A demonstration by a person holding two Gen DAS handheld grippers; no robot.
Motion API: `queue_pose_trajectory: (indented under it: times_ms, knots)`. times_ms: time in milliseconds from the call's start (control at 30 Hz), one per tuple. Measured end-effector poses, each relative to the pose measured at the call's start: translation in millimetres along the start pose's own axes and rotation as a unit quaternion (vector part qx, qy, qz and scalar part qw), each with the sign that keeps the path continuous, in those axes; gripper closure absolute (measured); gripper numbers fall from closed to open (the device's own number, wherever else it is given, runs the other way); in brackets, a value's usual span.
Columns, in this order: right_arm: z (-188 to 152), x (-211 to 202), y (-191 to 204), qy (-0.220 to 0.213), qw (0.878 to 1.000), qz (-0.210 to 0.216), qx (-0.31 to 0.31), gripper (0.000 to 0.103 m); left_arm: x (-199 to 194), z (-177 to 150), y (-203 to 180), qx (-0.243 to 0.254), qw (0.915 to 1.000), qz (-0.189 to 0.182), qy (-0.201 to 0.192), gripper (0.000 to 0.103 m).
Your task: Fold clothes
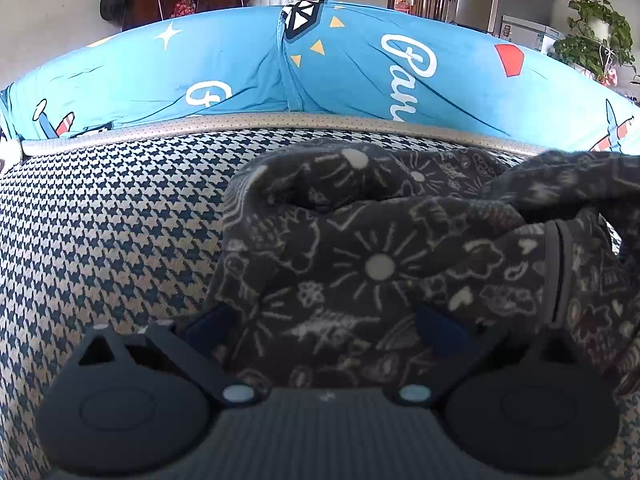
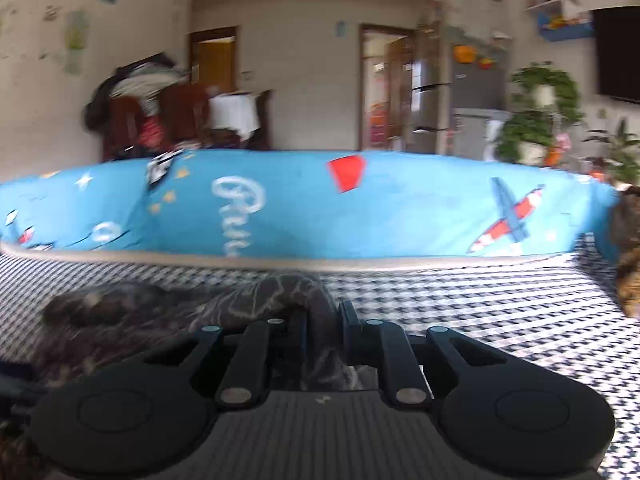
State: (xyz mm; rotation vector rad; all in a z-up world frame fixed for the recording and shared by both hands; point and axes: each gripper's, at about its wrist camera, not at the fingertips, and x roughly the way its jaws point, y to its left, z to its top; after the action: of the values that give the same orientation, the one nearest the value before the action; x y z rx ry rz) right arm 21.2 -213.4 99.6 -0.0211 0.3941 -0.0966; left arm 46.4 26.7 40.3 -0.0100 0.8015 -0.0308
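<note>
right gripper (image 2: 324,322): fingers pinched on dark printed garment (image 1: 380,264) | left gripper (image 1: 324,324): fingers spread wide, cloth bunched between, ungripped | garment runs crosswise on houndstooth sofa seat (image 1: 112,216)

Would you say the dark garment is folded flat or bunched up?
Bunched: the garment lies in rumpled humps on the cushion.

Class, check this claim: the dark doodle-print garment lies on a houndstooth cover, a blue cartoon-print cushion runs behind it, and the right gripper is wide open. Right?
One error. The right gripper is shut on the dark doodle-print garment, as the right wrist view shows. The houndstooth cover and blue cartoon-print cushion are as stated.
</note>
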Motion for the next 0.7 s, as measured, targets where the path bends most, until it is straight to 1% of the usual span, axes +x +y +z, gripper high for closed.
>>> queue_pose_trajectory:
  times_ms: [100, 333, 500, 633, 700]
  knots:
    - [2.8, -4.1, -16.0, -0.009, 0.999, -0.039, 0.009, 0.088, 0.5, -1.9, -1.6, 0.005, 1.0, 0.003, 0.0, 0.0]
    - [-2.7, -11.8, -39.1, 0.003, 0.997, -0.075, 0.029, 0.089, -2.6, -4.2, -3.4, 0.015, 0.9999, 0.006, -0.002, 0.0]
    - [-4.6, -19.5, -67.7, 0.018, 0.99, -0.117, 0.077, 0.089, -11.7, -7.2, -6.2, 0.024, 0.9997, 0.001, -0.004, 0.0]
    - [-7.0, -32.6, -81.4, 0.018, 0.988, -0.133, 0.081, 0.089, -17.5, -10.9, -6.7, 0.027, 0.9996, -0.003, -0.005, 0.0]
    - [-10.1, -37.5, -86.2, 0.026, 0.987, -0.136, 0.083, 0.089, -19.8, -12.3, -6.9, 0.03, 0.9995, -0.003, -0.005, 0.0]
